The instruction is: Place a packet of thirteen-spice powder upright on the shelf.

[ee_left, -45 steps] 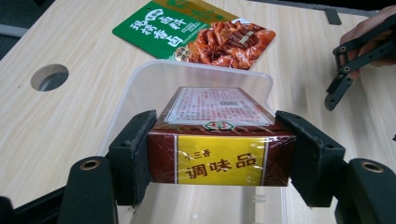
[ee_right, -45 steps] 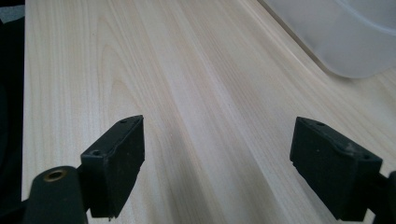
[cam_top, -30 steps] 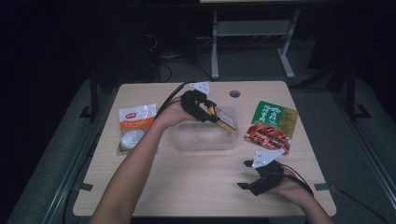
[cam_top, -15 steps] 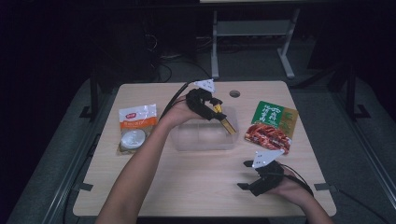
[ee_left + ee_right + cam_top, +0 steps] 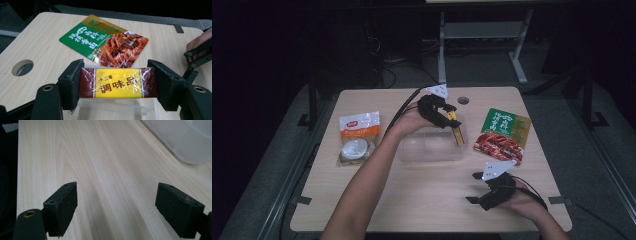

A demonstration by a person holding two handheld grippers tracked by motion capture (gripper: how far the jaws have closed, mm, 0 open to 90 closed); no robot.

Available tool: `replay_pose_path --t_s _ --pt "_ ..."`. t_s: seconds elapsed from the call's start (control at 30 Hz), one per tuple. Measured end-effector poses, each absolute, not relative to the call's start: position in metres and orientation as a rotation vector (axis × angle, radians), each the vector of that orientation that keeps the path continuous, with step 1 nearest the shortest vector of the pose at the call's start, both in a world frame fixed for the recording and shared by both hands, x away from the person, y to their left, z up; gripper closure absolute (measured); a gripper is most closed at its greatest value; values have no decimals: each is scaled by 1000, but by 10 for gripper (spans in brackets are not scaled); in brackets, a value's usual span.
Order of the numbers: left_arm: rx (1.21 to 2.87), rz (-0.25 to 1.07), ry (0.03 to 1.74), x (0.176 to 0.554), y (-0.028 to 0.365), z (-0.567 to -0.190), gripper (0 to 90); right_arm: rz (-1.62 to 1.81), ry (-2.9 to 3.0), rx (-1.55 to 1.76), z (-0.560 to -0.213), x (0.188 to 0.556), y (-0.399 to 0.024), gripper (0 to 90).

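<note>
Seasoning packet held over the clear container, not yet released.

Left gripper [image 5: 117, 86] clamped a yellow-and-maroon seasoning packet [image 5: 118, 83] by its ends, poised above the right end of the clear container [image 5: 432, 148] mid-table; the left forearm reached far across. Right gripper [image 5: 116, 210] rested near the table's [image 5: 412, 200] near edge, jaws wide and empty. Judged: dropping the packet in remained, with the green pouch [image 5: 503, 134] and orange-white pouch [image 5: 357, 137] outside.

Right tongs [image 5: 116, 207] open over bare table [image 5: 105, 170]; clear tub [image 5: 185, 137] beyond.
</note>
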State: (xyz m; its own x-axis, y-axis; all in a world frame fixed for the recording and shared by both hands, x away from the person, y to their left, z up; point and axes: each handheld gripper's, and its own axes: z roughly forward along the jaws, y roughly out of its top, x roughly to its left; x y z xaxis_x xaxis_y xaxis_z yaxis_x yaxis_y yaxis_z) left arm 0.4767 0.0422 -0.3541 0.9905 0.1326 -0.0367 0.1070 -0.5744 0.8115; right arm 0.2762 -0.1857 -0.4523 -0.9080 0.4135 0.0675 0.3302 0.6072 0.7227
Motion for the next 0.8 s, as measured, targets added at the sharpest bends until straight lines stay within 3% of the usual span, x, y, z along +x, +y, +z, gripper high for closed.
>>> replay_pose_path --t_s 0.8 --pt "2234 -39 133 479 21 -379 315 1192 2727 624 -453 277 -186 174"
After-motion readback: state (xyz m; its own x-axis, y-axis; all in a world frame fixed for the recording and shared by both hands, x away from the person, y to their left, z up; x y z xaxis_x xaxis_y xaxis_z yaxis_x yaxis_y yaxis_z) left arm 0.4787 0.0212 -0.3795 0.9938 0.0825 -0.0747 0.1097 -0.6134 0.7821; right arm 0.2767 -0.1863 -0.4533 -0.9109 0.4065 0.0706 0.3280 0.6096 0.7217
